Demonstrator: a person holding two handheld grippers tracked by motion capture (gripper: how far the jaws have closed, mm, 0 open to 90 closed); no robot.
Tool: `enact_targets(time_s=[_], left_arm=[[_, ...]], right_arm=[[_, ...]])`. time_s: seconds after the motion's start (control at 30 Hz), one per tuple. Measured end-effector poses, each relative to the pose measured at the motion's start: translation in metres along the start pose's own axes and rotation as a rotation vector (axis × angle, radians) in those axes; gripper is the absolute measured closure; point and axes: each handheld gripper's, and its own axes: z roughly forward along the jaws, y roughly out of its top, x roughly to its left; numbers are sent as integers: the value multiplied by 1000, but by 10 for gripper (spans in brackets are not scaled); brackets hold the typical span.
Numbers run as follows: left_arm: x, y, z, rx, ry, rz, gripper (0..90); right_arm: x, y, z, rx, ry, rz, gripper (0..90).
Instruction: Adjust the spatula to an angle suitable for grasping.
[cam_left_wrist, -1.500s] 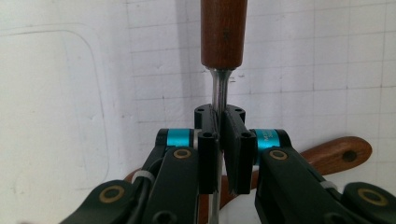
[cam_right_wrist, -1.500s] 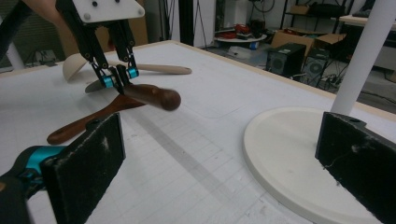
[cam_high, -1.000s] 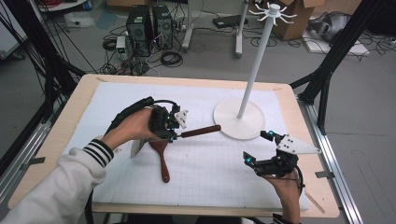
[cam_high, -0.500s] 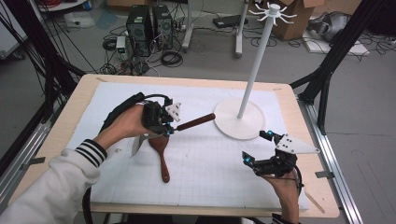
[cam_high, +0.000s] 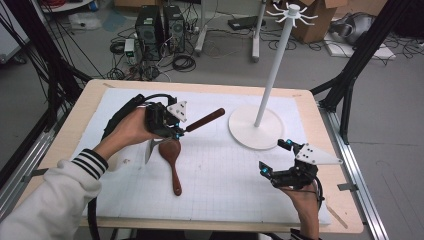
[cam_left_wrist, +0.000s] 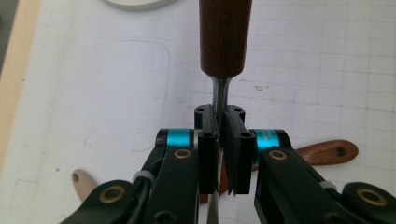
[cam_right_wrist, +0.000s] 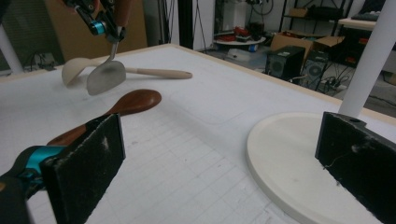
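The person's left forearm, in a white sleeve with a striped cuff, reaches in from the table's near left corner toward its middle. The left hand (cam_high: 131, 131) holds the left tool (cam_high: 178, 131) raised off the table, jaws pressed tight together and pointing right. The right hand (cam_high: 304, 199), near the table's near right corner, holds the right tool (cam_high: 276, 156) low, jaws spread wide apart.

Metal spatula (cam_high: 155, 146) with dark wooden handle (blade hanging down) held tilted above the mat.
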Motion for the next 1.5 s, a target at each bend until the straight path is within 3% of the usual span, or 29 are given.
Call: enact_targets(time_s=[0.23, 0.27, 0.37, 0.47, 0.53, 0.77, 0.87, 0.93, 1.13, 1.5], left_arm=[[5, -4, -11, -74, -4, -28, 843], [4, -5, -11, -105, -3, -55, 844], [5, -7, -16, -149, 1, -79, 844], [8, -8, -20, -170, -1, -82, 843], [10, -11, -26, -213, -8, -92, 843], [11, -16, -36, -299, -17, -105, 843], [12, -17, -38, -310, -16, -107, 843], [13, -20, -40, -347, -22, -124, 843], [13, -25, -42, -406, -46, -120, 843], [11, -29, -47, -481, -77, -107, 843]], right_arm=[[1, 3, -5, -33, 9, 13, 4], [2, 4, -5, -36, 8, 2, 4], [4, 8, -5, -48, 7, -4, 4], [7, 12, -6, -71, -13, -4, 4], [6, 15, -5, -84, -3, 2, 4], [2, 22, -6, -74, 4, 2, 4], [0, 28, -5, -71, 22, 5, 5], [-1, 32, -5, -74, 37, 0, 4], [1, 48, 1, -54, 80, -23, 5], [5, 75, 4, -101, 161, -50, 4]])
